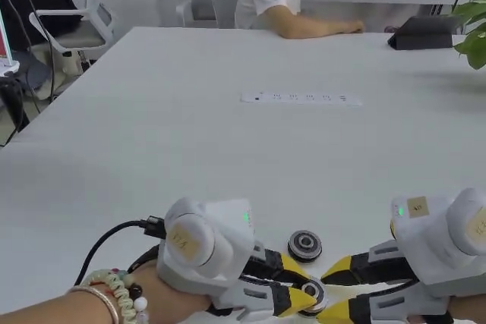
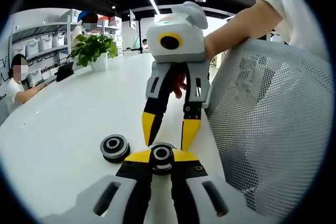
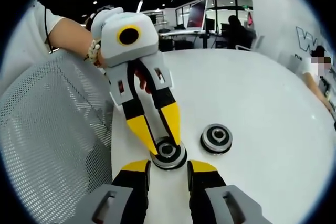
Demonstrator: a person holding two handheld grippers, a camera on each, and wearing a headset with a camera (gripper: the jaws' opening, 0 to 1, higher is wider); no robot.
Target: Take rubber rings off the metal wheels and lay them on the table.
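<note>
The white table [image 1: 152, 127] carries two metal wheels close to its near edge. The first wheel [image 1: 304, 245] lies flat, and the second wheel [image 1: 311, 291] is just beside it, nearer the edge. A white power strip [image 1: 301, 99] lies mid-table, well apart. A black case [image 1: 422, 36] and a potted plant [image 2: 93, 51] stand at the far side.

Left gripper [image 1: 306, 287] and right gripper [image 1: 328, 294], lower frame: white housings, black jaws, yellow fingertips [image 1: 295, 265]. Gripped wheel [image 1: 313, 291] and free wheel [image 1: 304, 245]: silver metal, black rubber rings [image 1: 291, 246]. Table [image 1: 228, 134]: plain white. Power strip [image 1: 301, 98], centre: white. Bead bracelet [image 1: 114, 286], lower left: multicoloured. Chair mesh [image 2: 273, 119]: white, perforated pattern
</note>
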